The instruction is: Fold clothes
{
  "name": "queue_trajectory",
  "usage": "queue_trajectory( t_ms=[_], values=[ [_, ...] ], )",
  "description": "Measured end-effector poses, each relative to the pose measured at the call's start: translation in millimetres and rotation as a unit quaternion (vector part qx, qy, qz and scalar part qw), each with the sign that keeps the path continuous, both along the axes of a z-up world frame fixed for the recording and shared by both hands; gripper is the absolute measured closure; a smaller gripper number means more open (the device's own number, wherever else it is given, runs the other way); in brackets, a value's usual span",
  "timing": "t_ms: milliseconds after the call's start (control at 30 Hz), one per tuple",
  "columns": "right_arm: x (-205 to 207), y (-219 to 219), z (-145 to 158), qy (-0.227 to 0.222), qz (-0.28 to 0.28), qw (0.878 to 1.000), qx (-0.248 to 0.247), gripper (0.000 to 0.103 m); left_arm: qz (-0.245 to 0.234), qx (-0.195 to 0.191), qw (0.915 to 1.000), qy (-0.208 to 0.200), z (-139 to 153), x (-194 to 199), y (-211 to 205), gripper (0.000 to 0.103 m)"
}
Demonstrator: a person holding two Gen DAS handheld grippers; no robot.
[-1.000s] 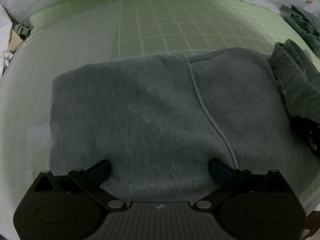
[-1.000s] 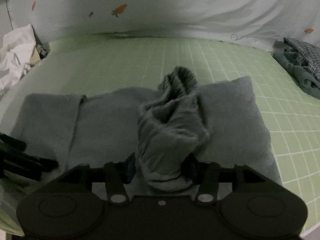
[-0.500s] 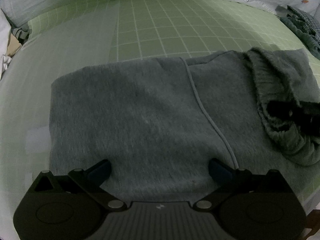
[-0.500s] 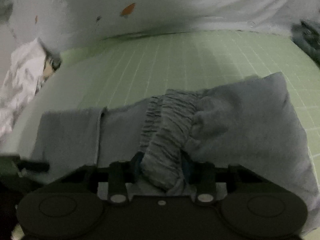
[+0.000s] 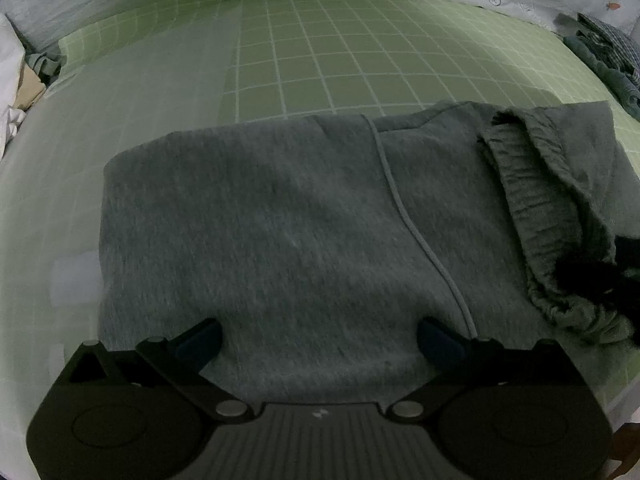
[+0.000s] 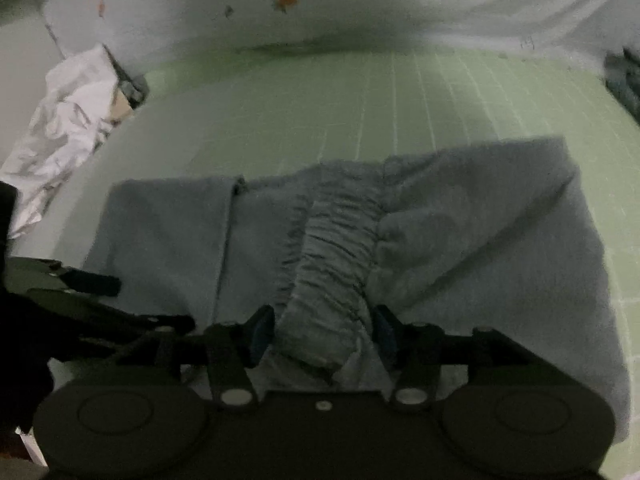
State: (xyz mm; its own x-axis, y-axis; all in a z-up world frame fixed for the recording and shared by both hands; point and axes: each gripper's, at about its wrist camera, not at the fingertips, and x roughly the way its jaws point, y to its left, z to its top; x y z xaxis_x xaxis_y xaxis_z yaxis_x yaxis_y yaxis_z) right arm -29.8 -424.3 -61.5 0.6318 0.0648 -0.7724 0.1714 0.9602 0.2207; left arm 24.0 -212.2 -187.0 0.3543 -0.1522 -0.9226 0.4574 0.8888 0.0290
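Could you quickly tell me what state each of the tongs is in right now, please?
Left tongs: open wide over the folded grey garment, gripping nothing.
Right tongs: opening, the garment's gathered waistband between the pads.

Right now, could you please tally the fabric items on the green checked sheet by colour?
Grey: 1, the folded sweatpants
White: 1, a crumpled cloth at the left edge
Dark checked: 1, a heap at the far right; how many pieces it holds I cannot tell
Total: 3

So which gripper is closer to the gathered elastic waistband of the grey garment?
The right. The right gripper has the waistband between its opening jaws. The left gripper stands open over the flat folded part, with the waistband off toward the right gripper's side.
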Motion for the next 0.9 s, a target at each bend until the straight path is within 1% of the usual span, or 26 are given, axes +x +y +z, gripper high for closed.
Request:
queue_trajectory(
  t_ms=[33, 67, 100, 133, 167, 200, 233, 300, 400, 467, 567, 700, 767, 800, 833, 867, 900],
  values=[
    [-4.4, -4.3, 2.9, -0.011, -0.007, 1.0, 0.0, 0.038, 0.001, 0.0, 1.0, 0.0, -0.7, -0.2, -2.0, 0.0],
    [-9.0, -9.6, 4.9, -0.022, -0.017, 1.0, 0.0, 0.035, 0.001, 0.0, 1.0, 0.0, -1.3, -0.6, -3.6, 0.0],
    [-13.4, -15.8, 5.7, -0.033, -0.032, 0.999, 0.001, 0.028, 0.001, 0.0, 1.0, 0.0, -1.0, -1.6, -2.6, 0.0],
    [-17.4, -23.4, 5.3, -0.042, -0.048, 0.998, 0.002, 0.025, 0.002, 0.0, 1.0, 0.0, -0.8, -2.6, -1.7, 0.0],
    [-20.6, -31.9, 4.5, -0.048, -0.064, 0.997, 0.003, 0.024, 0.002, 0.0, 1.0, 0.0, -0.3, -3.8, -0.5, 0.0],
    [-23.3, -40.4, 1.6, -0.052, -0.081, 0.995, 0.003, 0.021, 0.002, 0.0, 1.0, 0.001, 1.9, -6.0, 2.5, 0.0],
    [-25.2, -49.2, -4.7, -0.05, -0.098, 0.994, -0.003, 0.015, 0.003, 0.001, 1.0, 0.001, 2.9, -7.3, 3.6, 0.0],
    [-27.5, -67.2, -17.6, -0.037, -0.126, 0.991, -0.026, 0.008, 0.004, 0.001, 1.0, 0.001, 4.7, -9.7, 5.6, 0.0],
    [-27.7, -90.3, -39.8, -0.01, -0.15, 0.987, -0.057, 0.005, 0.004, 0.001, 1.0, 0.001, 4.3, -10.5, 4.4, 0.0],
    [-28.1, -104.9, -53.4, 0.009, -0.159, 0.985, -0.066, 0.004, 0.005, 0.002, 1.0, 0.001, 4.0, -10.6, 4.2, 0.0],
    [-29.3, -122.3, -67.1, 0.02, -0.162, 0.985, -0.063, 0.004, 0.006, 0.002, 1.0, 0.0, 2.9, -11.0, 3.5, 0.0],
    [-27.9, -137.6, -76.9, 0.028, -0.164, 0.985, -0.048, 0.005, 0.008, 0.001, 1.0, -0.003, 0.8, -12.8, 2.6, 0.0],
    [-26.9, -139.8, -77.6, 0.03, -0.164, 0.985, -0.051, 0.012, 0.01, 0.0, 0.9999, -0.004, 0.3, -13.2, 2.5, 0.0],
    [-26.2, -138.8, -76.3, 0.029, -0.161, 0.985, -0.053, 0.024, 0.01, 0.0, 0.9999, -0.004, 0.2, -13.1, 2.7, 0.0],
    [-25.4, -138.9, -74.7, 0.027, -0.159, 0.985, -0.054, 0.039, 0.01, 0.0, 0.9999, -0.004, 0.1, -13.0, 2.8, 0.0],
    [-24.8, -139.8, -73.2, 0.025, -0.157, 0.986, -0.05, 0.047, 0.01, 0.0, 0.9999, -0.003, 0.3, -13.0, 2.8, 0.0],
    [-25.2, -141.8, -72.5, 0.022, -0.156, 0.987, -0.038, 0.061, 0.011, 0.0, 0.9999, -0.003, 0.6, -12.9, 2.9, 0.0]
  ],
)
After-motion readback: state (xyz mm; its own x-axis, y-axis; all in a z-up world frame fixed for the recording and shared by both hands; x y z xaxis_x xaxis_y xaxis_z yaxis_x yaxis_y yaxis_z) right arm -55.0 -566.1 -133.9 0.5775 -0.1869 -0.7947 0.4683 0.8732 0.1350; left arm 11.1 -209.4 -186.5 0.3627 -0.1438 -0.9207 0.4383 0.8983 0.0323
